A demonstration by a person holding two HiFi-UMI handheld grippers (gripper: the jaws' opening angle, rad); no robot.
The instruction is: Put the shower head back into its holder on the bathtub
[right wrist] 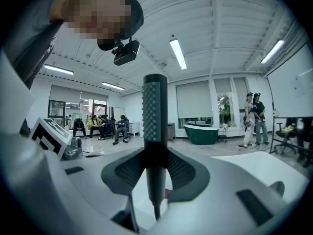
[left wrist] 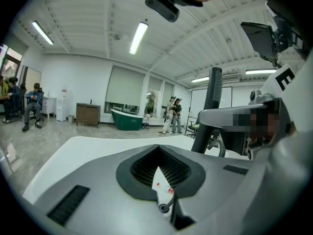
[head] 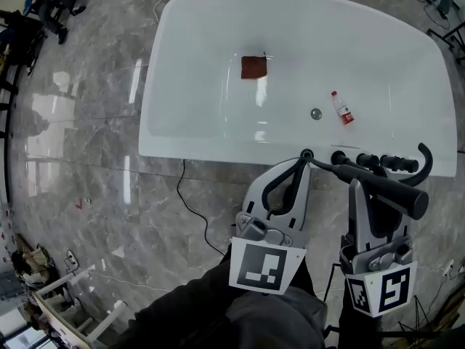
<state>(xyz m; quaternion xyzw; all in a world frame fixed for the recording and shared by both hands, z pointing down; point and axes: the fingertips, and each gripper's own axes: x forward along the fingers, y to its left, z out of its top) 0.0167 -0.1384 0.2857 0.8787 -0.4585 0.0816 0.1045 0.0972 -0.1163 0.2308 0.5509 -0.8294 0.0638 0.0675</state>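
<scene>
The slim black stick-shaped shower head (head: 389, 193) lies slantwise just over the near rim of the glossy white oval bathtub (head: 218, 150). It is clamped partway along its length in the right hand-held gripper (head: 357, 183), with the thicker end sticking out to the right. In the right gripper view it stands upright between the ribbed dark pads. Its upper stretch is finely knurled, and its lower end tapers to a thin neck. It looks rigid and fairly light, probably metal or hard plastic. The knurled section should give a sure grip, while the smooth taper would likely slip. The trailing thin hose will probably tug and twist it as it is seated. The left hand-held gripper (head: 304, 158) has its jaws drawn together at the tips beside a small black ring (head: 307, 153) on the rim, which may be the holder. I cannot tell whether it pinches the hose there. Matte black tap knobs (head: 385, 163) and a curved black spout (head: 426, 158) stand along the same rim. In the basin lie a small clear bottle with a red label (head: 343, 109), a red-brown square (head: 253, 67) and a metal drain (head: 315, 113). The polished grey marble floor (head: 80, 129) mirrors the lights.
</scene>
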